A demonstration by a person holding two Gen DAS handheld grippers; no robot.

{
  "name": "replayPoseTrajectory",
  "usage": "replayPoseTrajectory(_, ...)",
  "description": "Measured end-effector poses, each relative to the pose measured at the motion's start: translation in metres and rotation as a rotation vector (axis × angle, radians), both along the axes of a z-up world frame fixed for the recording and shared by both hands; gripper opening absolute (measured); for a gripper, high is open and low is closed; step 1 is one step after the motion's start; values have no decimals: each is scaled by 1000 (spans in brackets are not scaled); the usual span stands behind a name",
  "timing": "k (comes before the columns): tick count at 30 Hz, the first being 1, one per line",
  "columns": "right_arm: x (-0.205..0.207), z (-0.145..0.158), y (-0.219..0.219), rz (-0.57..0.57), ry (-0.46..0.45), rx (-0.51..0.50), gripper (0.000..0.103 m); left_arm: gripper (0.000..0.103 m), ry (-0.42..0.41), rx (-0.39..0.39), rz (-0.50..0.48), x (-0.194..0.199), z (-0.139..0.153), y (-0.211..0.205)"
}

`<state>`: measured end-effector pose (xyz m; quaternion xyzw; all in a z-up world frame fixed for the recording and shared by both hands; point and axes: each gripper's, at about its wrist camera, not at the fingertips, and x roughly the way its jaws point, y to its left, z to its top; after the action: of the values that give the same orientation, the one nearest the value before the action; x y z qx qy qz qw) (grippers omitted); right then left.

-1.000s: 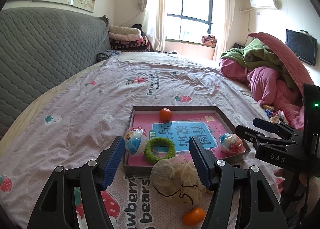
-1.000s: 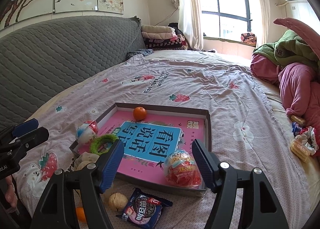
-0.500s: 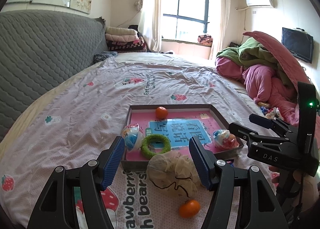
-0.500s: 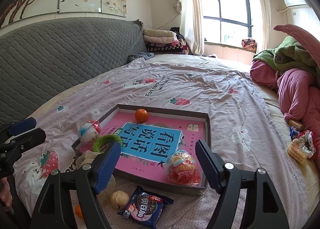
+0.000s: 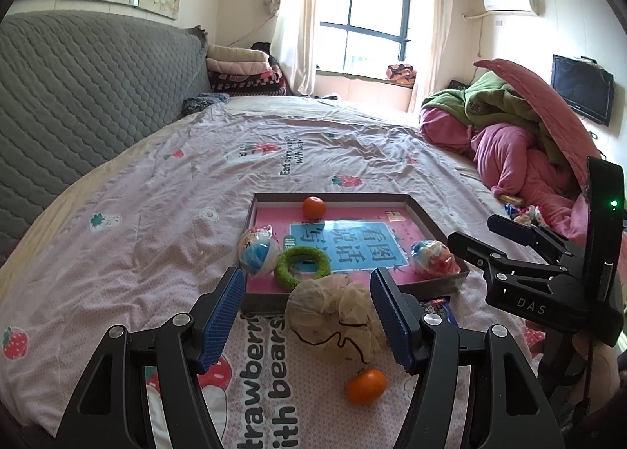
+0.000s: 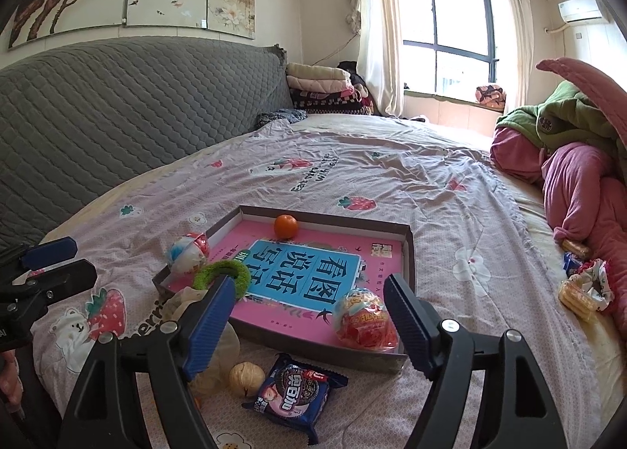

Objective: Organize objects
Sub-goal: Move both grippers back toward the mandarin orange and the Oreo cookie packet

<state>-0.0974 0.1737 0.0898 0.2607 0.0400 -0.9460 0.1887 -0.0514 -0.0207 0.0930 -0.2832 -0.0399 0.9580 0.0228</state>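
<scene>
A shallow brown tray with a pink and blue floor lies on the bed. In it are an orange, a green ring and two wrapped toy balls. In front of the tray lie a beige mesh bag, a second orange, a walnut and a blue cookie packet. My left gripper is open above the mesh bag. My right gripper is open and empty over the tray's near edge.
A grey quilted headboard runs along the left. Pink and green bedding is heaped at the right, with small snack packs beside it. Folded blankets are stacked at the far end by the window.
Both grippers have drawn back and risen a little from the tray, so more of the bed in front of it shows. Nothing was picked up or moved.
</scene>
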Motion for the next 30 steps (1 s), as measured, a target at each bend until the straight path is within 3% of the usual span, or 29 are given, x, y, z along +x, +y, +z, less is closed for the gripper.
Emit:
replayPoseTrajectory(7,3,-1,3,-8,-5,-4,78,68,-14,-4,-10,5,-4,1)
replayPoseTrajectory(18,13,-12,-1,-4,-33,35,78,68,-88,3,-51,10,-35,8)
replayPoseTrajectory(30,21,-21,4,-22,-68,36,78,68,-108,-7,-86,13,-43,18)
